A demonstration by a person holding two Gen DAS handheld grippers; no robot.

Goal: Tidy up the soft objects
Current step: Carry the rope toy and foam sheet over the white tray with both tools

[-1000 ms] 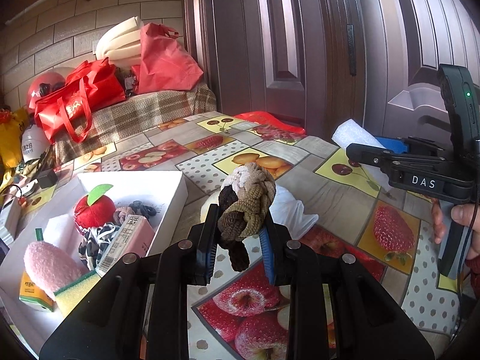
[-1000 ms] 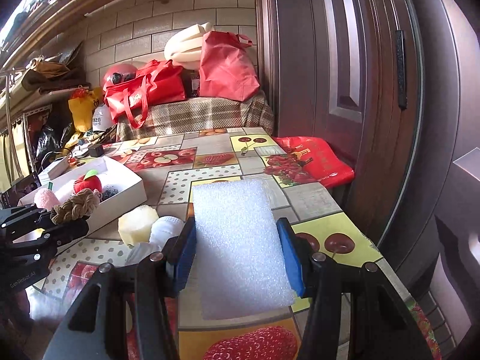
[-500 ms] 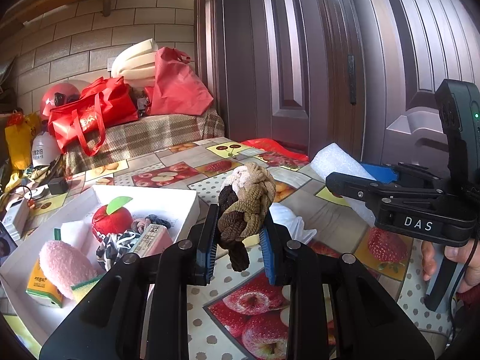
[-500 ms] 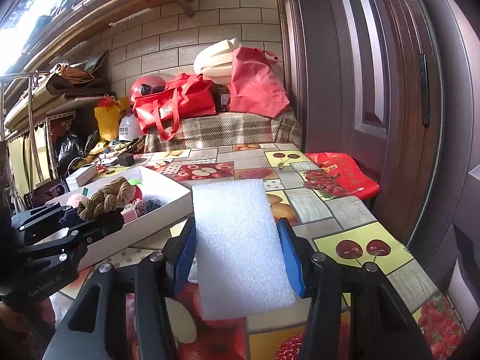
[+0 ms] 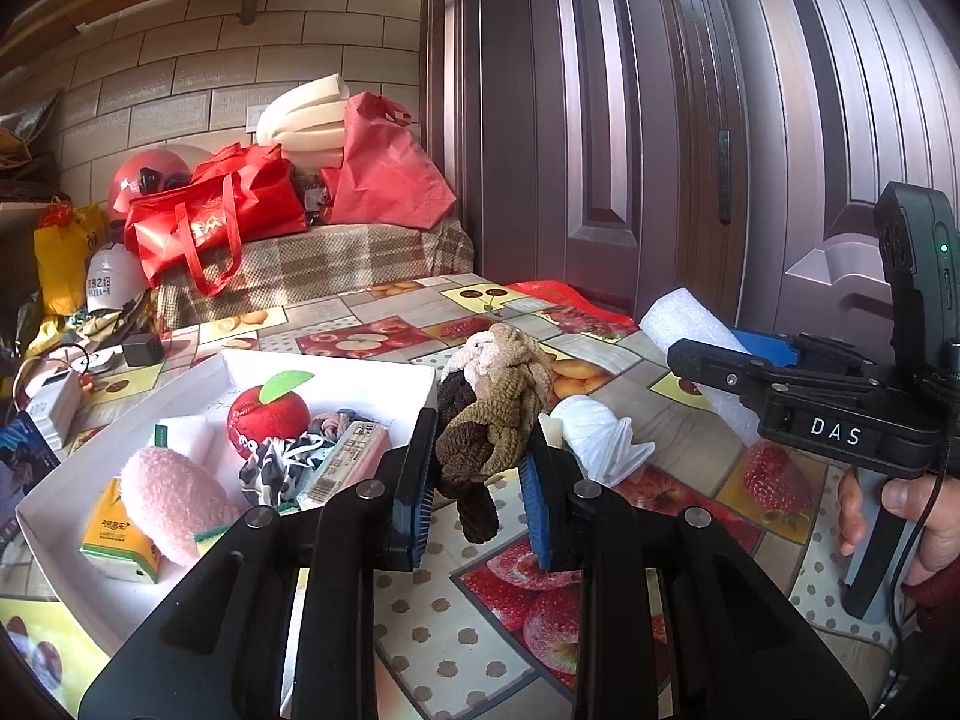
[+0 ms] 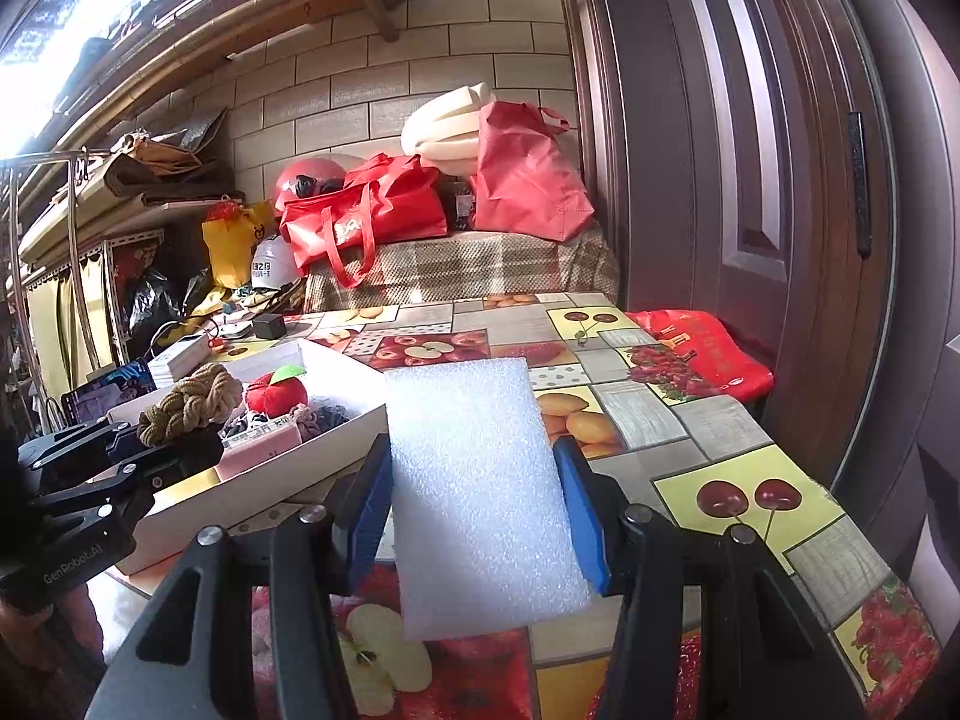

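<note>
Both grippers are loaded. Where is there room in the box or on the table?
Box: bare floor by the far wall, behind the apple; the near half is crowded. Table: bare patches right of the foam sheet, near the door.

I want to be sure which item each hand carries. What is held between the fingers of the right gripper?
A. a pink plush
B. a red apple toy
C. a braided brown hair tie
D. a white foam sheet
D: in the right wrist view the white foam sheet sits pressed between the blue pads of the right gripper, while the braided hair tie is in the left gripper.
</note>
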